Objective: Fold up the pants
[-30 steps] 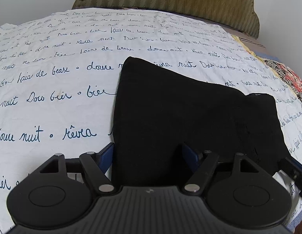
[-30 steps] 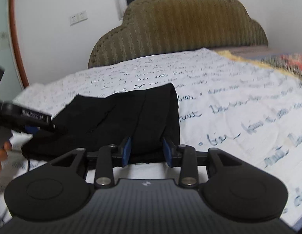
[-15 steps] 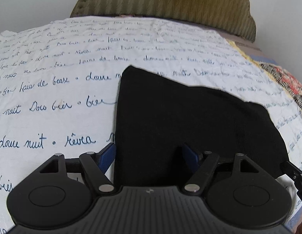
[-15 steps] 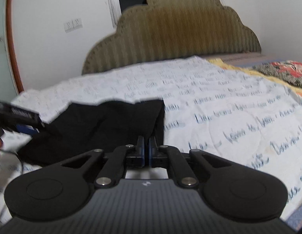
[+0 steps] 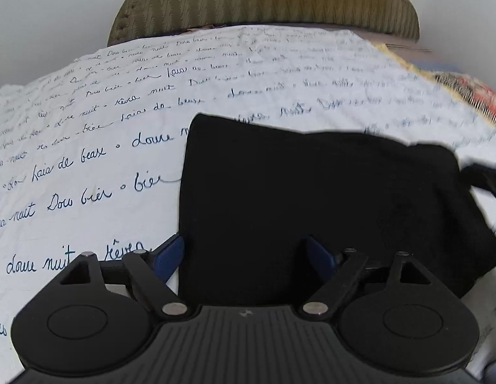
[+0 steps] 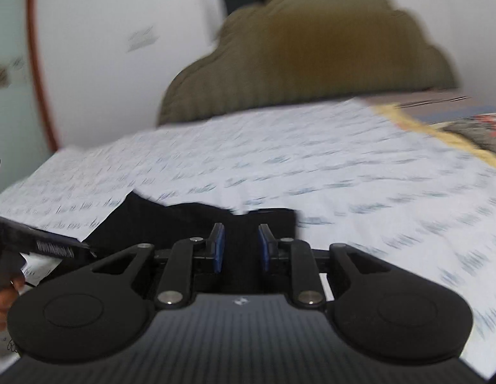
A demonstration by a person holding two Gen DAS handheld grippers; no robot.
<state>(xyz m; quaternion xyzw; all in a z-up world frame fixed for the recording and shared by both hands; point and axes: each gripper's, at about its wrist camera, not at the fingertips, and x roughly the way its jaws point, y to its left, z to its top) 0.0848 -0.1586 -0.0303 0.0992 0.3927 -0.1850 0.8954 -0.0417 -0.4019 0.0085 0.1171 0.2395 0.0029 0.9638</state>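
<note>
White bedding printed with looping blue handwriting covers the bed (image 5: pixel 97 147) beneath us, and an olive upholstered headboard (image 5: pixel 267 0) rises against the pale wall at the far end. On that sheet lie the black pants (image 5: pixel 312 198), folded down into a compact, roughly rectangular bundle that sits directly ahead of both our tools. Our left gripper (image 5: pixel 246 252) hangs low over the near edge of the bundle with its blue pads spread wide: one pad sits just outside the bundle's left side over white sheet, the other over black cloth, and nothing is clamped between them. Our right gripper (image 6: pixel 238 246) comes in from the other side; its view is smeared by motion, but its fingers are parted a modest way with dark cloth showing behind the gap, and we see no fabric pinched there. In the left wrist view the bundle's longer side runs across, from the sharp upper left corner to the looser, bulging right end, where a dark blurred shape (image 5: pixel 484 182) sits at its edge, probably the right tool. We judge the folding nearly finished, so any remaining move turns on that crosswise axis: the left fingers are nearest the left edge and near hem, the right fingers nearest the untidy right end, which looks most in need of squaring or tucking.
</note>
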